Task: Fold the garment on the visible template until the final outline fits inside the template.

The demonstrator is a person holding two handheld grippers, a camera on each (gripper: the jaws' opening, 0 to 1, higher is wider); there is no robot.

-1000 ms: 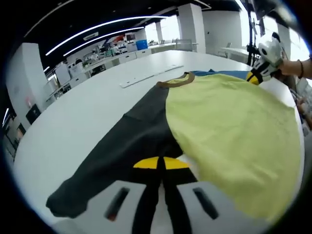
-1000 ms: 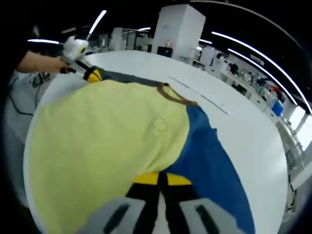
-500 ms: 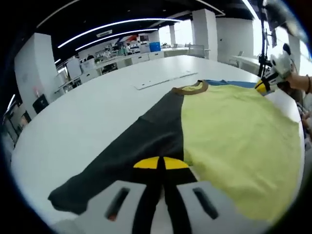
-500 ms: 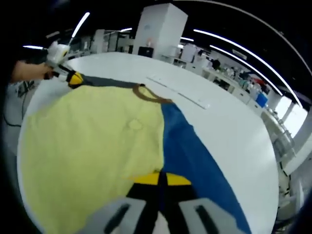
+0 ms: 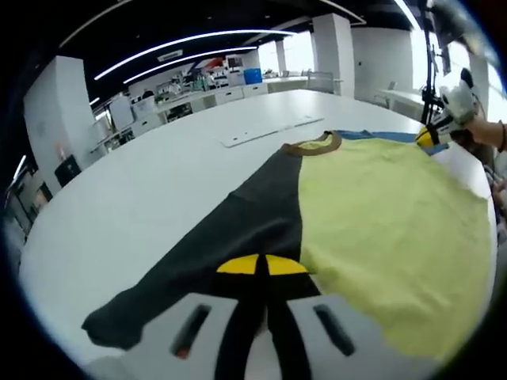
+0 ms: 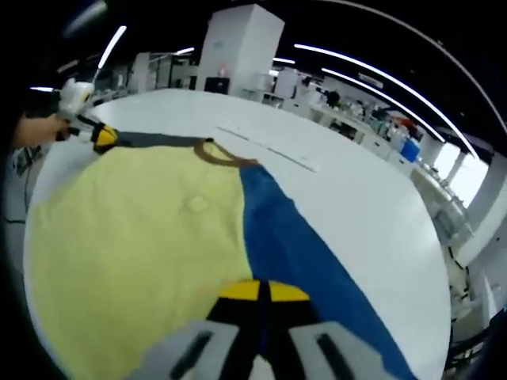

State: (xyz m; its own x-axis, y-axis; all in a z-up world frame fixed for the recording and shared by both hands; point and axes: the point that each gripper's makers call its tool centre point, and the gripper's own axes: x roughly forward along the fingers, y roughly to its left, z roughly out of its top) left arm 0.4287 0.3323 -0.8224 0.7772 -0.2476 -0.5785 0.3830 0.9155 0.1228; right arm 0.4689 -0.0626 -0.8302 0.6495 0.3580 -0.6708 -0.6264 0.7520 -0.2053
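Left gripper view: a shirt (image 5: pixel 372 222), yellow with one dark sleeve, lies flat on a white table (image 5: pixel 135 190). The left gripper (image 5: pixel 261 273) pinches the dark sleeve.

Right gripper view: the right gripper (image 6: pixel 261 297) pinches the shirt's blue sleeve (image 6: pixel 293 245).

garment (image 5: pixel 380 229) hem cut off, template hidden

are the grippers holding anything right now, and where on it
Both are shut on the garment. The left gripper pinches the edge of the dark sleeve; the right gripper pinches the edge of the blue sleeve.
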